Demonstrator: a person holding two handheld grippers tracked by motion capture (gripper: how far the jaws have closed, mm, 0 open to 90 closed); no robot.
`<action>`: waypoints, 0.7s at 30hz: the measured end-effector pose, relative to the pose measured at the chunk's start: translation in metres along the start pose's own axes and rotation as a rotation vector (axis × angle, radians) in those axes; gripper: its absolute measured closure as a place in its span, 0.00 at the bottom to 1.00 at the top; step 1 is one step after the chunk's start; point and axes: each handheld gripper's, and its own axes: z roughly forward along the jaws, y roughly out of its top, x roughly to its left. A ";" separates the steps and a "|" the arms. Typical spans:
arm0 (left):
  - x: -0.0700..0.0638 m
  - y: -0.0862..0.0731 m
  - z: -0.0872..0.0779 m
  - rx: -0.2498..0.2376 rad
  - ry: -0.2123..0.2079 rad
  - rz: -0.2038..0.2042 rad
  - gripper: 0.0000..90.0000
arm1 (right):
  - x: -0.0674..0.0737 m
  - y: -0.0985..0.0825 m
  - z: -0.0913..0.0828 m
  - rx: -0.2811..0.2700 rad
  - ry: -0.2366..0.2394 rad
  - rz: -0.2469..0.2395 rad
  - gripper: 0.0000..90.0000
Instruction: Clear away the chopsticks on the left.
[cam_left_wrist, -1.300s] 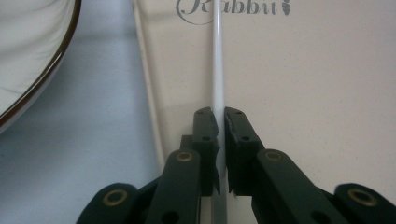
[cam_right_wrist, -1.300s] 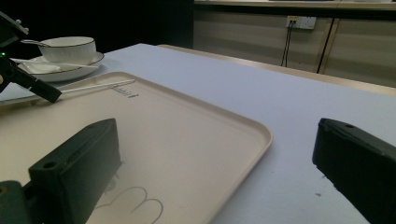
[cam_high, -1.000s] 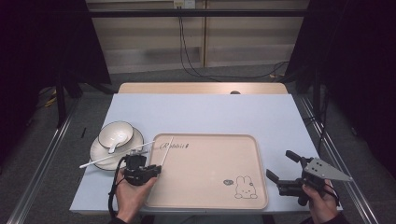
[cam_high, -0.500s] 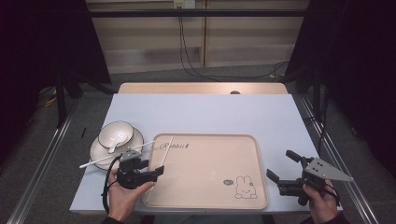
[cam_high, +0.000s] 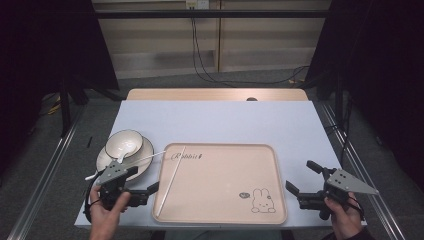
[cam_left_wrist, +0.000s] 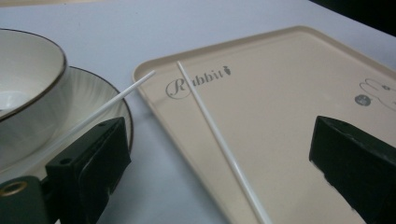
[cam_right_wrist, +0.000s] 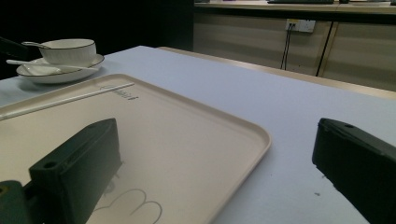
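A beige tray (cam_high: 225, 195) printed with a rabbit lies at the table's middle front. One white chopstick (cam_high: 170, 182) lies along its left side. A second white chopstick (cam_high: 135, 161) rests across the white plate (cam_high: 142, 162) left of the tray, with a bowl (cam_high: 124, 142) and spoon on it. My left gripper (cam_high: 141, 180) sits just left of the tray. Its jaws have just been opening and are open, pressing on nothing. In the left gripper view (cam_left_wrist: 219, 163) the tray chopstick (cam_left_wrist: 219, 135) runs on the tray beyond them. My right gripper (cam_high: 303, 177) is open off the tray's right edge.
The table (cam_high: 220, 120) is pale blue behind the tray, with a wooden strip (cam_high: 215, 94) at its far edge. Metal rails (cam_high: 50, 175) run along both sides. In the right gripper view the tray's corner (cam_right_wrist: 261, 135) lies between the jaws.
The left gripper has opened, let go of the chopstick on the tray, and drawn back left off the tray. The right gripper has kept still.
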 end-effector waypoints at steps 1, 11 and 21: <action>0.003 0.000 -0.004 -0.008 -0.005 0.009 0.05 | -0.001 0.000 0.000 0.000 0.005 -0.006 0.01; 0.046 0.002 -0.049 0.001 -0.084 0.068 0.04 | 0.000 0.000 0.001 -0.004 0.007 0.004 0.01; 0.091 0.005 -0.058 0.043 0.014 0.048 0.08 | -0.001 0.000 0.001 0.008 0.012 -0.006 0.01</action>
